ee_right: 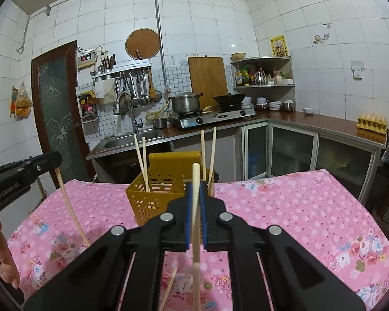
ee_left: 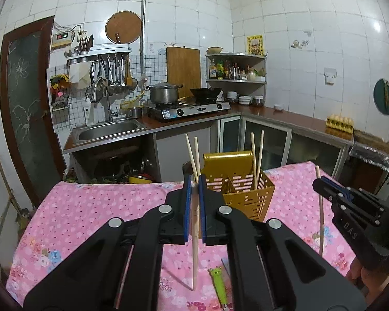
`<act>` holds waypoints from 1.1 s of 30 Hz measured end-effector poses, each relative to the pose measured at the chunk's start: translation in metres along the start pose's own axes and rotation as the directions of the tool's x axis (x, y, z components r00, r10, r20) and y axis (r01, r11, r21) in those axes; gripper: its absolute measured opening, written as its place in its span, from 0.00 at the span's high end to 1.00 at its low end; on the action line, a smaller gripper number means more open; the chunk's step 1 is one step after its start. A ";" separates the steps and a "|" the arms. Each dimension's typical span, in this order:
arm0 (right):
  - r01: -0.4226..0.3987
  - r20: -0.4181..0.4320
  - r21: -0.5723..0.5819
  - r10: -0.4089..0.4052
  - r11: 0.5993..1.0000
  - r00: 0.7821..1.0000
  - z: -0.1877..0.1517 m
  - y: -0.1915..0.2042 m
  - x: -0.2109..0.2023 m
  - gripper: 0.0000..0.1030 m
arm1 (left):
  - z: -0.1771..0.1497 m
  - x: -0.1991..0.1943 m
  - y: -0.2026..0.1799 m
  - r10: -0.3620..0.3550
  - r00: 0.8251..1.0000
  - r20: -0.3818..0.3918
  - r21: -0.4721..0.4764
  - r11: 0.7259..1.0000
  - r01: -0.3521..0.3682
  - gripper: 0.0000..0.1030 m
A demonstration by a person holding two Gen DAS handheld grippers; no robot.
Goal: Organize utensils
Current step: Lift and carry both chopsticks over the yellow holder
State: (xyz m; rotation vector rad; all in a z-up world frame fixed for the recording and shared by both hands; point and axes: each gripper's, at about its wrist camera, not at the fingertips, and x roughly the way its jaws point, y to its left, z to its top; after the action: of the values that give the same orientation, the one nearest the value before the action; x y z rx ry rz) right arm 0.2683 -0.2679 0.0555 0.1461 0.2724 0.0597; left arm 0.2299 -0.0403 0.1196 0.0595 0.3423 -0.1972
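Chopstick (ee_left: 195, 233) upright between left tool (ee_left: 193, 181) pads.

the left gripper (ee_left: 194, 181) and the right gripper (ee_right: 196, 189) both point forward, each with its jaws closed on one upright chopstick.

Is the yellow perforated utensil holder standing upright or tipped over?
Upright. The yellow perforated utensil holder stands on the pink cloth, with chopsticks rising from its compartments.
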 end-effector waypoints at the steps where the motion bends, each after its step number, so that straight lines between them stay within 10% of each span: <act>1: 0.001 0.003 -0.005 -0.001 1.000 1.000 0.001 0.001 0.001 0.94 | 0.002 0.000 0.000 -0.005 1.000 0.007 -0.008 1.000 0.005 0.96; 14: -0.043 0.148 0.001 0.042 0.999 0.988 0.068 0.008 0.029 0.94 | 0.065 0.014 0.012 -0.033 0.992 0.121 -0.046 0.998 0.039 0.96; 22: -0.054 0.329 0.067 0.029 0.996 0.944 0.118 0.005 0.064 0.94 | 0.115 0.024 0.003 -0.062 0.976 0.207 -0.054 0.996 0.074 0.96; 33: -0.028 0.417 0.068 -0.003 0.997 0.909 0.139 0.010 0.111 0.94 | 0.113 0.080 -0.007 -0.057 0.976 0.209 -0.067 0.995 0.072 0.96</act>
State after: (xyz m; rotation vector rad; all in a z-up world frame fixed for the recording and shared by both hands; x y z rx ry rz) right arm 0.4129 -0.2680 0.1602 0.2288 -0.1564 0.0300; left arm 0.3392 -0.0720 0.1982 -0.0460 0.1436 -0.2528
